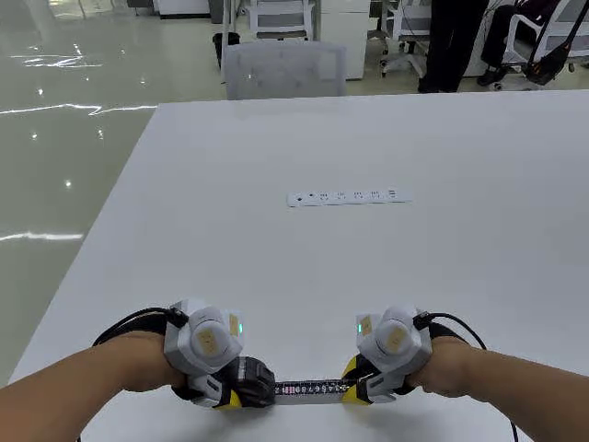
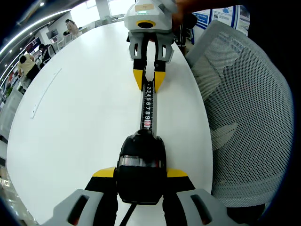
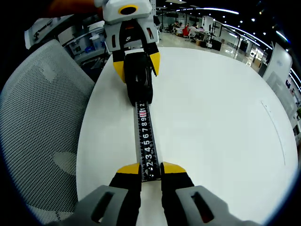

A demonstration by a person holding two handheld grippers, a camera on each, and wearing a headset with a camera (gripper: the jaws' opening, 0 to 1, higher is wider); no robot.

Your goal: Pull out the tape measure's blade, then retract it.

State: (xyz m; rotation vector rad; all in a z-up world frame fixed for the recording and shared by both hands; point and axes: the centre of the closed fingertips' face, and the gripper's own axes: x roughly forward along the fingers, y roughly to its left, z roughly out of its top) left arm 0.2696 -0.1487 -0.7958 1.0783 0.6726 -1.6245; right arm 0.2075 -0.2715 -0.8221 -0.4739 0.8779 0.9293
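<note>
1 numbered blade (image 2: 147, 106) juts from black case (image 2: 141, 169).

We see a black tape measure case (image 3: 139, 87), its white blade (image 3: 145, 136) printed with black numerals and one red mark. The left gripper (image 2: 141, 172) and right gripper (image 3: 151, 168) are pale grey, their black jaws tipped yellow. The table (image 1: 368, 267) is white; the chair (image 2: 244, 108) is grey dotted mesh.
</note>
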